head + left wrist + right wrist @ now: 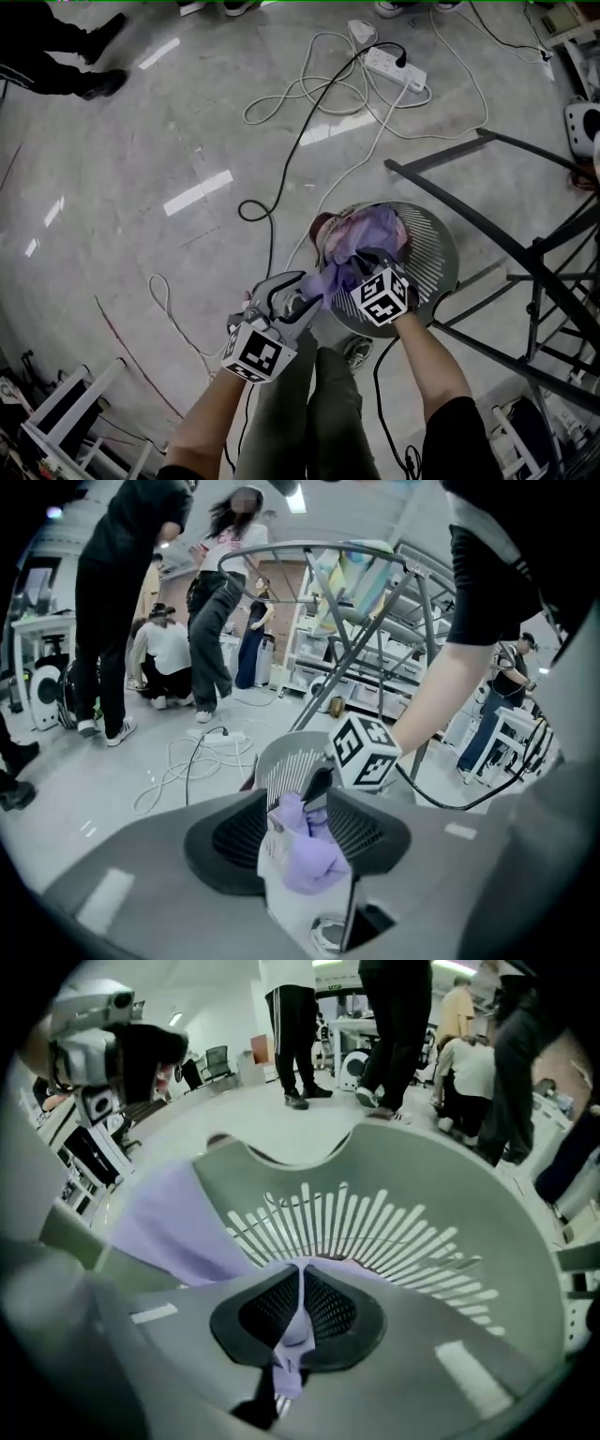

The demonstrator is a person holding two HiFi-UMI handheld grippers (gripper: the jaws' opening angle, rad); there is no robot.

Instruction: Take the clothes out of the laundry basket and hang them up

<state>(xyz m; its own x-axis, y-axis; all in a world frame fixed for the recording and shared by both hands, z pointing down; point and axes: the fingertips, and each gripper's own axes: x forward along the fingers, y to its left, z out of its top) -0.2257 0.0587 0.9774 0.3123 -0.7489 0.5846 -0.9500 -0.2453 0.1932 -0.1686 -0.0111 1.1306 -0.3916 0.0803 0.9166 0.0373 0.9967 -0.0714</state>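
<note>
My left gripper (302,302) and right gripper (364,265) both clamp the garment (330,277) stretched between them, the right one over the basket (441,246).

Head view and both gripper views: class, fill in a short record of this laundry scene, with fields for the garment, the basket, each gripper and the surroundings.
Garment: lilac fabric garment, pulled up between the two grippers, its rest over the basket
Basket: round grey plastic laundry basket with slotted wall, on the floor
Left gripper: jaws clamped on a thick bunch of the garment
Right gripper: jaws shut on a thin fold of it
Surroundings: dark metal drying rack beside the basket; white power strip with cables
</note>
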